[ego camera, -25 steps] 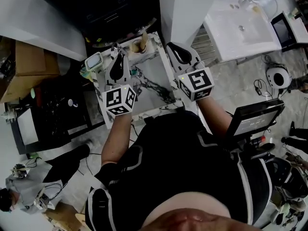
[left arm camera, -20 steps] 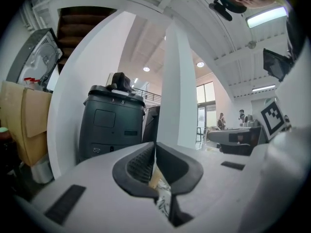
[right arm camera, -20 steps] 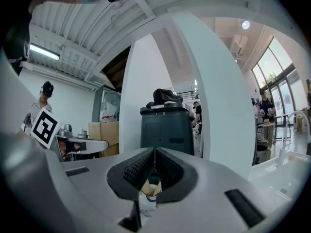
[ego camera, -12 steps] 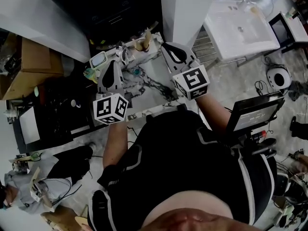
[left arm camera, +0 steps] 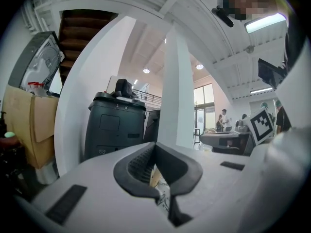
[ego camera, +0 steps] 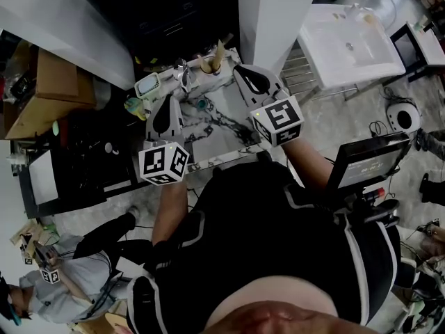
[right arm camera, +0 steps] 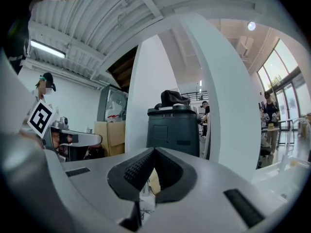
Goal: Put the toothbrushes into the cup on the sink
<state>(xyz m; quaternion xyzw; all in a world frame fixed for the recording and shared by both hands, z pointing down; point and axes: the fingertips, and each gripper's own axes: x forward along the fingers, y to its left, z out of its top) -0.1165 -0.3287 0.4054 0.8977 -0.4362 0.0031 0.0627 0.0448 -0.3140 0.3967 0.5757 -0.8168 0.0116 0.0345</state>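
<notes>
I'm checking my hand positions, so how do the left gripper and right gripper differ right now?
The left gripper sits nearer the person, over the sink's left side. The right gripper reaches farther out, by the sink's right rim. Both are shut and hold nothing.

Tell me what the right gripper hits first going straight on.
Probably the tan cup, seen just below the shut tips of the right gripper; depth is unclear, so it could pass above it.

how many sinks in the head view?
2. A marbled sink at centre, under the two grippers' reach, and a white sink at upper right, beyond the white pillar. None looks hidden.
</notes>
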